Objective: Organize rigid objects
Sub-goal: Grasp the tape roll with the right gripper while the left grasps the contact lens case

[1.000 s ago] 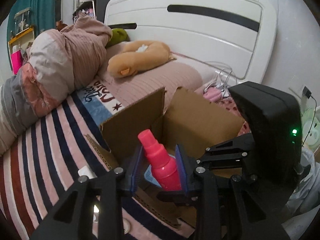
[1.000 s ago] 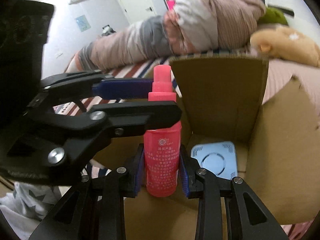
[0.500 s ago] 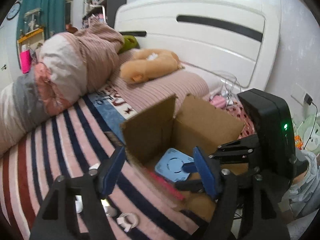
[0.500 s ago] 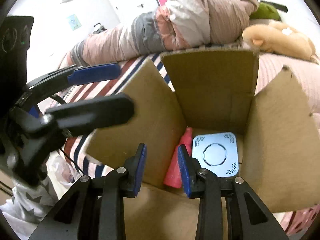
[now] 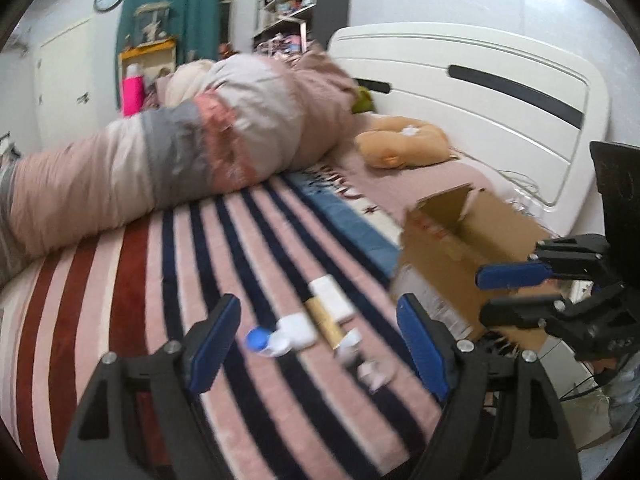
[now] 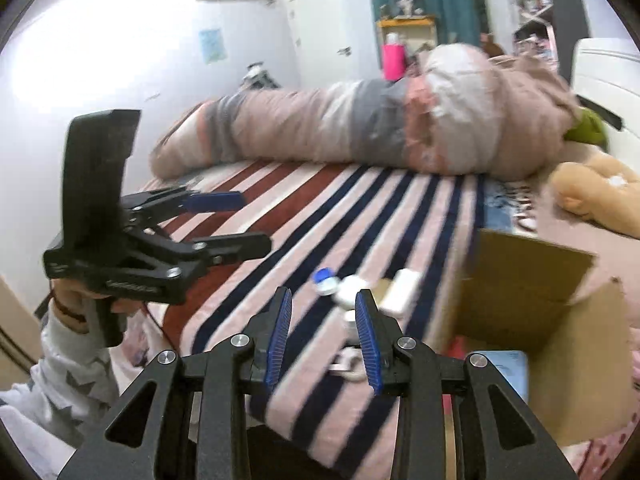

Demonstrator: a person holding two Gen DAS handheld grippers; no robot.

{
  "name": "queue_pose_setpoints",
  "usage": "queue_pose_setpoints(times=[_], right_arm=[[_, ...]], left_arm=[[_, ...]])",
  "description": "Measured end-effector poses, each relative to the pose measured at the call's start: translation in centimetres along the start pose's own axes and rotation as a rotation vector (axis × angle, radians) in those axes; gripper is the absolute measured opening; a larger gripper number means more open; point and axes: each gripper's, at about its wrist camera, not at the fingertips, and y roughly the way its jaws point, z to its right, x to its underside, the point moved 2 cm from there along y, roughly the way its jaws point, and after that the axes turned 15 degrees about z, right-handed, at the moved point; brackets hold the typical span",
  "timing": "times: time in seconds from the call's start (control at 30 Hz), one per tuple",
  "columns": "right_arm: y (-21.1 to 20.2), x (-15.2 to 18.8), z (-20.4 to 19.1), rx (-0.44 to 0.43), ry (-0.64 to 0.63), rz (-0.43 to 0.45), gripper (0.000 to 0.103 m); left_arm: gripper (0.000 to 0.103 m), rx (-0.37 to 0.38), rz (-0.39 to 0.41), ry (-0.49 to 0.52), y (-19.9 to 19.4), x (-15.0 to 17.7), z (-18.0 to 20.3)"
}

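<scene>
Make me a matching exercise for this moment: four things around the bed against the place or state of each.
Things:
1. cardboard box
2. plush toy
3. blue cap
4. pale blue device

Places or states:
A. lying inside the cardboard box
B. on the striped blanket, among small white items
C. tan, lying close to the white headboard
D. open-topped, flaps standing up

Pairs: 1-D, 2-C, 3-B, 4-A
</scene>
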Motion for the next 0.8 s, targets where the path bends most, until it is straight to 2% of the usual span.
queue_pose_setpoints(times=[0.1,0.23,0.3,0.37,0.5,0.6,0.8], right_arm=[[2.8,1.2,-1.6,-0.033,0.005,-0.067,0.029],[6.7,3.6,-2.2,-0.019,-0.017,-0.152,0.03],[8.5,5.1,-2.1,-0.006,-0.02,-0.199,0.034],[9.5,6.3,-1.6,0.03,-0.032,-0.233,0.044],[11.9,8.8,-0.5,0.125,-0.078,-0.302,0.046],[12.7,10.2,1.6,0.198,-0.063,-0.337,0.061],[13.7,11.7,3.5,0.196,-0.011,-0.374,0.063]], left_arm=[[0.078,-0.008,-0.022,-0.022,0.5,2.3,-2.3],[0.078,-0.01,-0.059,-0.05,2.5,5.0,-4.6],[0.078,0.0,-0.082,-0.061,4.0,6.2,-5.3],[0.078,0.016,-0.105,-0.067,5.7,7.5,-5.8],[0.078,0.05,-0.145,-0.078,8.7,9.8,-6.6],[0.078,0.088,-0.171,-0.098,11.2,10.9,-7.0],[0.077,0.127,-0.195,-0.152,14.5,12.0,-7.6]])
